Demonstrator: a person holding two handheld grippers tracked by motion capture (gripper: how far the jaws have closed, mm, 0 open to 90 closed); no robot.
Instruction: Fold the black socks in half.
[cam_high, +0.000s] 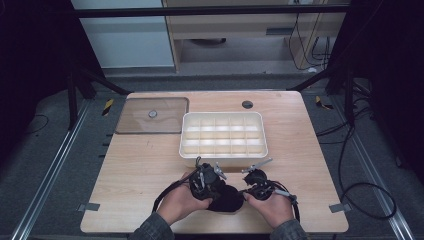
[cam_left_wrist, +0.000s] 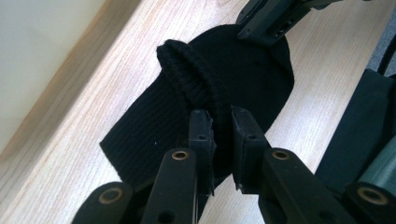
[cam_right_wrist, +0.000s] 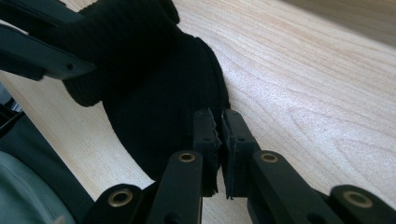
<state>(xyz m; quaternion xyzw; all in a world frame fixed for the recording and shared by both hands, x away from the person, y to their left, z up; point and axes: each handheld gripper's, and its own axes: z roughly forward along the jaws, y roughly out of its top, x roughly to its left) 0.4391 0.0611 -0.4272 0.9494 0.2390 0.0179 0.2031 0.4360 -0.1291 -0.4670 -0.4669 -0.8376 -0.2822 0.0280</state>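
A black ribbed knit sock (cam_high: 227, 200) lies on the wooden table near its front edge, between the person's two hands. In the left gripper view the sock (cam_left_wrist: 252, 74) lies flat, and its ribbed cuff (cam_left_wrist: 187, 65) is folded up and over. My left gripper (cam_left_wrist: 222, 116) is shut on that cuff. My right gripper (cam_right_wrist: 218, 114) is shut on the sock's thin edge (cam_right_wrist: 154, 116) on the opposite side. From above, the left gripper (cam_high: 217, 191) and the right gripper (cam_high: 245, 192) face each other across the sock. Each gripper view also shows the other gripper's jaws at its top.
A white tray (cam_high: 222, 157) divided into several compartments stands just beyond the hands. Its clear lid (cam_high: 152, 115) lies flat at the back left. A round cable hole (cam_high: 247, 104) sits near the table's far edge. Bare wood stretches left and right of the hands.
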